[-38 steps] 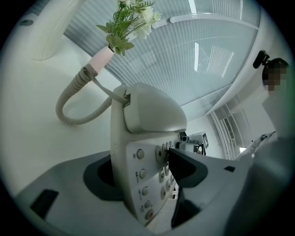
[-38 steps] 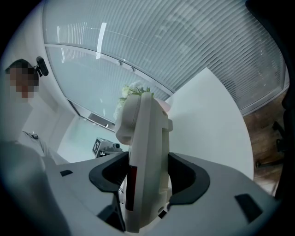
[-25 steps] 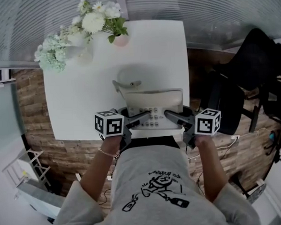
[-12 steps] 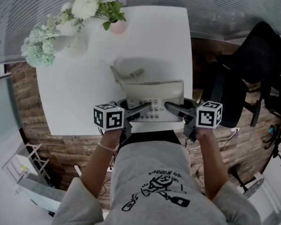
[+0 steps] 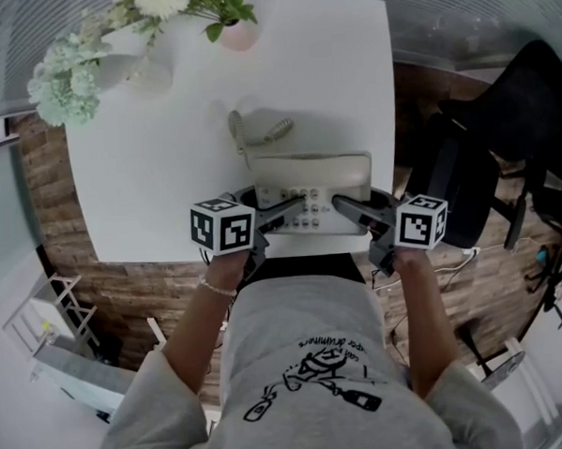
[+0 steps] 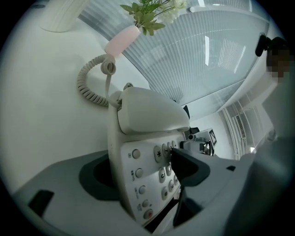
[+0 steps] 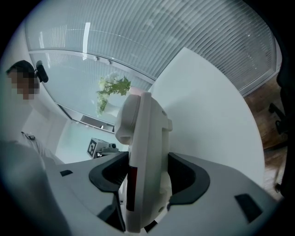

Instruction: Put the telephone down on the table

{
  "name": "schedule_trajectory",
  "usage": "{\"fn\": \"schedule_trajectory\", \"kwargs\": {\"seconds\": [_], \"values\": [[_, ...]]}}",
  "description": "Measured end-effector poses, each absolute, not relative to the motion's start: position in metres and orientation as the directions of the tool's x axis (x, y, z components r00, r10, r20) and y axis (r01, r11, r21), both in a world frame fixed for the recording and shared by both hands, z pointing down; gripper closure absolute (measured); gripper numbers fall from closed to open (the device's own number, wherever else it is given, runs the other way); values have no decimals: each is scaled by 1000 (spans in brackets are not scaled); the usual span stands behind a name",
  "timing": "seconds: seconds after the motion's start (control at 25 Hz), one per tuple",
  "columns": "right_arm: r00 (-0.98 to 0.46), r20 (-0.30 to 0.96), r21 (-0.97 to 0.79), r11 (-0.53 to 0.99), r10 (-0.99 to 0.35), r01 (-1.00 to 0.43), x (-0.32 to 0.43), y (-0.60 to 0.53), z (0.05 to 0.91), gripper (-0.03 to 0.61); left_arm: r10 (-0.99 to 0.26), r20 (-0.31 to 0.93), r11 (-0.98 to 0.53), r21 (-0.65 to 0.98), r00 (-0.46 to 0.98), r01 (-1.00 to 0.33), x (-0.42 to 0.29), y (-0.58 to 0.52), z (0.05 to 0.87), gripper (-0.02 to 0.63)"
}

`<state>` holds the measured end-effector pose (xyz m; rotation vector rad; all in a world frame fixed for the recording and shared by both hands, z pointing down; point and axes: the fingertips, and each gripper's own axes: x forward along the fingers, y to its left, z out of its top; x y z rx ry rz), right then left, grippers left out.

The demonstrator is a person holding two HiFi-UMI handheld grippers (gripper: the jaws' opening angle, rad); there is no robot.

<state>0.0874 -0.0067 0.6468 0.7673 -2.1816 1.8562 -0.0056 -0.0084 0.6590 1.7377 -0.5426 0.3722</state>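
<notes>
The cream telephone [image 5: 312, 180] with its handset on the cradle hangs low over the white table [image 5: 147, 179] near the front edge; whether its base touches I cannot tell. My left gripper [image 5: 282, 212] grips its left near corner. In the left gripper view one pad sits on the keypad and the other under the body [image 6: 147, 115]; the jaws of the left gripper [image 6: 143, 163] have just been opening a little with the phone between them. My right gripper [image 5: 349, 209] is shut on the right side, both pads of the right gripper [image 7: 146, 175] against the telephone's casing [image 7: 143, 138].
The coiled cord [image 5: 276, 130] lies on the table behind the phone. A white vase of pale flowers [image 5: 146, 71] and a pink vase [image 5: 238, 33] stand at the far edge. A black chair [image 5: 502, 132] is to the right of the table.
Both grippers have come down with the telephone toward the tabletop. The shadow under the phone has shrunk, and the cord now lies on the table.
</notes>
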Motion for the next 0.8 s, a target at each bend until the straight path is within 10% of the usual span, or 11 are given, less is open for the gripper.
{"fn": "schedule_trajectory", "kwargs": {"seconds": [0.8], "values": [[-853, 439, -878, 70, -281, -474, 90, -4, 661, 298, -208, 688, -185, 670, 695, -719, -13, -5, 673, 228]]}}
